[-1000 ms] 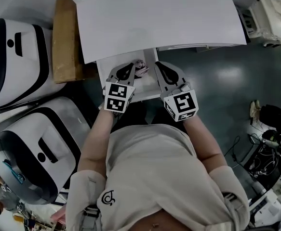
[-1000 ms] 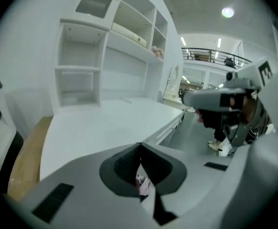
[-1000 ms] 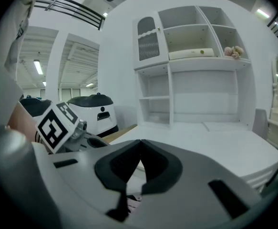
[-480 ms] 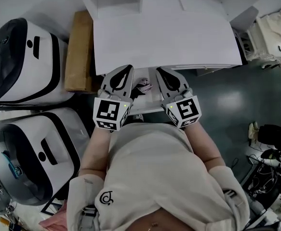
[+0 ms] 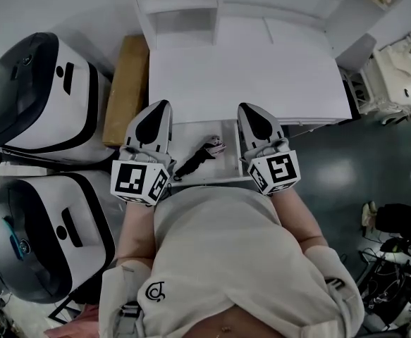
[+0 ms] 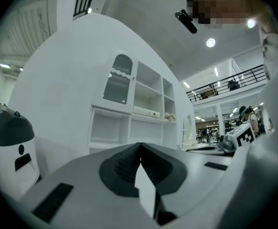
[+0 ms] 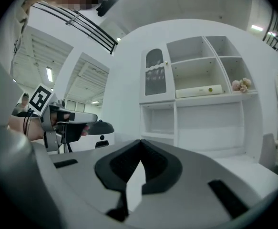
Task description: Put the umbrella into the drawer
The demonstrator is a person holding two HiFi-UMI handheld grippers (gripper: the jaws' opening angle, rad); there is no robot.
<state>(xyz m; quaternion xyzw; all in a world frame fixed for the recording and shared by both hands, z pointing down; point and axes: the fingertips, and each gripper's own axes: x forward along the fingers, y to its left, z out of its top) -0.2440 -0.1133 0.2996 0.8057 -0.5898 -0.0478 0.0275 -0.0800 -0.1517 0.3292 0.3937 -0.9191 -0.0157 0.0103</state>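
Observation:
The folded dark umbrella (image 5: 199, 158) lies in the open white drawer (image 5: 228, 176), which sticks out from under the white cabinet top (image 5: 247, 76). My left gripper (image 5: 160, 105) is shut and empty, held level above the drawer's left side. My right gripper (image 5: 251, 108) is also shut and empty, above the drawer's right side. In the left gripper view the left gripper (image 6: 139, 145) has its jaws meeting, pointed at the cabinet shelves (image 6: 129, 123). In the right gripper view the right gripper (image 7: 140, 142) has its jaws closed too, and the left gripper (image 7: 65, 120) shows at the left.
Two large white-and-black rounded machines (image 5: 39, 94) (image 5: 43, 224) stand at the left. A brown cardboard box (image 5: 126, 83) stands between them and the cabinet. Dark floor (image 5: 346, 160) lies to the right, with cables and gear (image 5: 395, 245) at the lower right.
Both grippers have risen up from the drawer, the left one more, and now point level. The umbrella stays lying in the drawer, now uncovered.

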